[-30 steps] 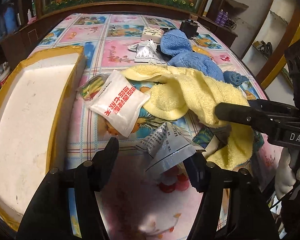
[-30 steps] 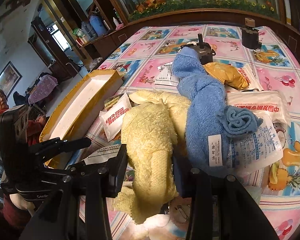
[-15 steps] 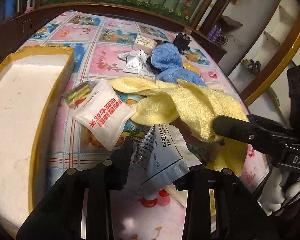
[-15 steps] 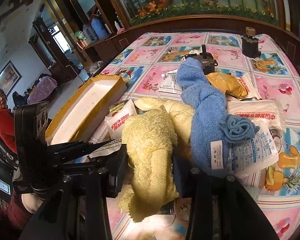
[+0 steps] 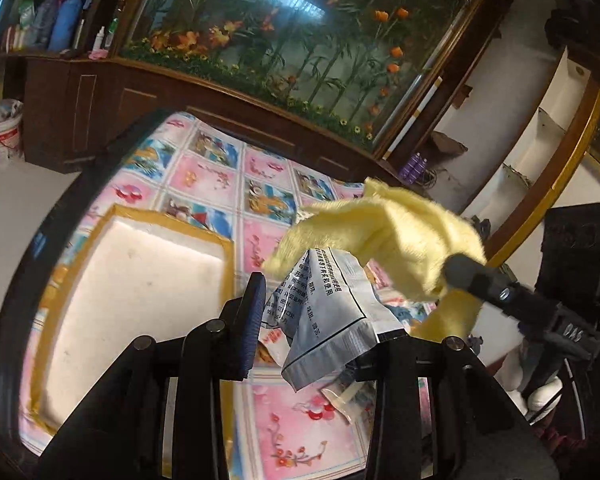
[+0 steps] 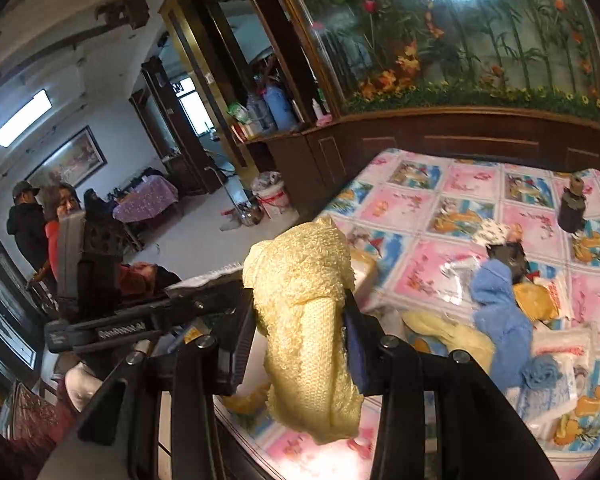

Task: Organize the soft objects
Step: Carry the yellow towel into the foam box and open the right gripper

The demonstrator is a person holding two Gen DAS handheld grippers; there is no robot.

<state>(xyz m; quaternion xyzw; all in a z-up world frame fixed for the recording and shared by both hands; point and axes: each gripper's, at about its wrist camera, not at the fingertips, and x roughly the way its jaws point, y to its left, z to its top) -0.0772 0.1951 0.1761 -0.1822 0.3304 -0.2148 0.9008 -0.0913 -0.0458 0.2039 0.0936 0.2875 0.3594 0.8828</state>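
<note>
Above the patterned table (image 5: pixel 228 184), the left gripper (image 5: pixel 312 320) pinches a silver packet (image 5: pixel 324 320) while the right gripper (image 6: pixel 300 344) clamps a yellow towel (image 6: pixel 304 320); the foam tray (image 5: pixel 140 280) lies to the left, nearest the packet.

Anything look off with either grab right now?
Yes: the left hand-held gripper pinches a silver packet, not cloth. The yellow towel hangs bunched in the right hand-held gripper.
</note>
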